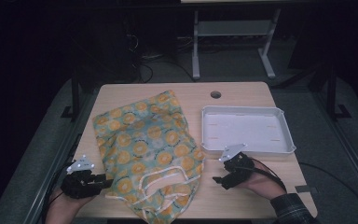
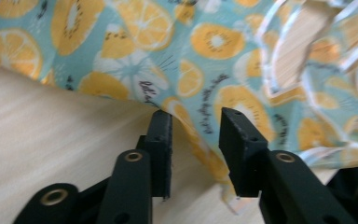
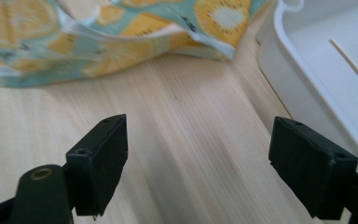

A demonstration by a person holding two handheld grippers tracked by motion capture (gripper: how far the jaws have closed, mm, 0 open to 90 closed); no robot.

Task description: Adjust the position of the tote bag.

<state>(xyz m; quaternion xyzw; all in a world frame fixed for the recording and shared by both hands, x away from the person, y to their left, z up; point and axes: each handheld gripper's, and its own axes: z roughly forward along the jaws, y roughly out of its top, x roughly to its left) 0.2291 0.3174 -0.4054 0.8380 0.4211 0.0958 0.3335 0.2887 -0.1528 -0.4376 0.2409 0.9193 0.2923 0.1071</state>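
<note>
Clearly the thing in hand is the fruit-print cloth bag [image 1: 147,151], a teal fabric sack patterned with orange slices, lying flat and rumpled across the left half of the wooden table [image 1: 242,91], its white-trimmed handles [image 1: 165,179] looping toward the near edge. It looks light, soft and floppy: it will sag and fold wherever it is lifted, and a single layer could slide out of a shallow pinch. The hemmed edges and the corded handles seem the firmest places to take hold, since the stitching gives the pads something to bite.

The left gripper [image 2: 193,135] sits at the bag's near left edge with its jaws partly apart; the fabric's border lies between them, yet the pads do not press on it. The right gripper [image 3: 198,149] hovers over bare wood with its jaws spread wide and nothing between them, between the bag's corner and the empty white plastic tray [image 1: 286,123] at the right.
</note>
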